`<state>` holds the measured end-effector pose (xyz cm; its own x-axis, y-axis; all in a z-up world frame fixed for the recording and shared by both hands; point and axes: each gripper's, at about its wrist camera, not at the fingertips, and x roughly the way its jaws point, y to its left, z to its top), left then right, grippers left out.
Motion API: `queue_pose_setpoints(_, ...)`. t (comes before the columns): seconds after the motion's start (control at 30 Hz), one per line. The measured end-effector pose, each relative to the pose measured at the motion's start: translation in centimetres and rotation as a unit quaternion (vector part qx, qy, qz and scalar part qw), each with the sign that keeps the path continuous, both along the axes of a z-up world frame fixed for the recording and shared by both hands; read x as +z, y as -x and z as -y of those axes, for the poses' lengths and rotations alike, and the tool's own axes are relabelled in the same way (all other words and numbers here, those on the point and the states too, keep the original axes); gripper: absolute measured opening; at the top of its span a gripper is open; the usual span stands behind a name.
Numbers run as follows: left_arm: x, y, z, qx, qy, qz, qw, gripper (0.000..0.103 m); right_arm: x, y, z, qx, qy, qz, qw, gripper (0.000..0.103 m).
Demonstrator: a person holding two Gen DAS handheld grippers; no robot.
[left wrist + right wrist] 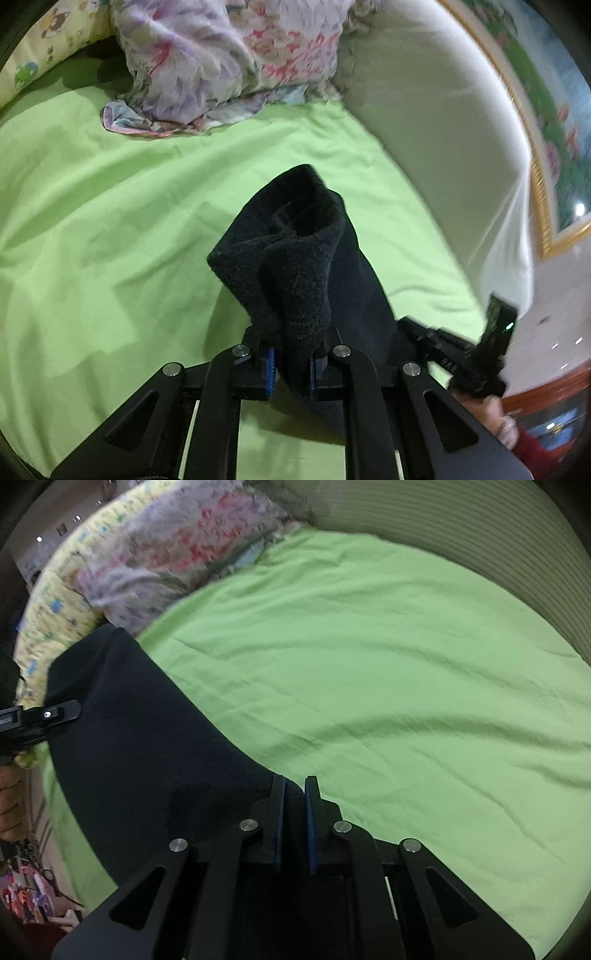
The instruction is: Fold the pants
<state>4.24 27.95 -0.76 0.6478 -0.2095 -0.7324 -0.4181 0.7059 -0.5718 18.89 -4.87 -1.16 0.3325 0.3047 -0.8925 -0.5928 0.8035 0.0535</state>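
Where claws (291, 363) pinch, black pants (295, 258) bunch (fleecy, seemingly).

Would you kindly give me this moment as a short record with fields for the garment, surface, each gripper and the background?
garment: black pants, held up between both grippers
surface: green bedsheet
left gripper: shut on a bunched fold of the pants
right gripper: shut on the pants' edge
background: floral quilt heaped at the far end of the bed

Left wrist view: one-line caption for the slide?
Left claw shut on bunched black pants, raised over green bedsheet; floral quilt behind.
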Motion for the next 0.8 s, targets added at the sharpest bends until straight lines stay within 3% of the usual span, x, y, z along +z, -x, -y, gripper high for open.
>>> queue_pose_setpoints(0.13,-1.4,-1.2,0.4,-0.026,-0.044,-0.043,0.9978,0.013,-0.9,-0.5,-0.3,-0.054,0.006,-0.007,0.999,0.014)
queue_pose_setpoints(0.2,-0.9,-1.1,0.6,-0.031,-0.059,-0.049,0.9966,0.024,-0.1,-0.3,0.8,-0.082,-0.004,-0.005,0.997,0.023)
queue_pose_setpoints(0.27,-0.2,-0.7,0.6,-0.030,-0.075,-0.055,0.9952,0.031,1.2,0.5,2.1,-0.096,-0.024,0.001,0.995,0.026)
queue_pose_setpoints(0.37,1.3,0.4,0.2,-0.014,-0.099,-0.052,0.9936,0.039,3.0,2.7,4.9,-0.118,-0.047,0.008,0.992,0.032)
queue_pose_setpoints(0.43,2.3,1.1,-0.5,-0.007,-0.091,-0.039,0.9951,0.041,4.1,4.5,7.0,-0.141,-0.065,0.015,0.988,0.041)
queue_pose_setpoints(0.5,3.4,1.3,-0.8,-0.008,-0.089,-0.029,0.9956,0.042,4.7,6.1,8.4,-0.160,-0.072,0.022,0.984,0.042)
queue_pose_setpoints(0.63,5.6,-0.1,1.4,-0.049,-0.101,-0.004,0.9937,0.049,5.4,9.7,11.6,-0.208,-0.085,0.027,0.974,0.042)
queue_pose_setpoints(0.8,6.6,-3.6,8.2,-0.147,-0.103,0.011,0.9838,0.055,5.4,14.2,15.6,-0.271,-0.105,0.026,0.956,0.043)
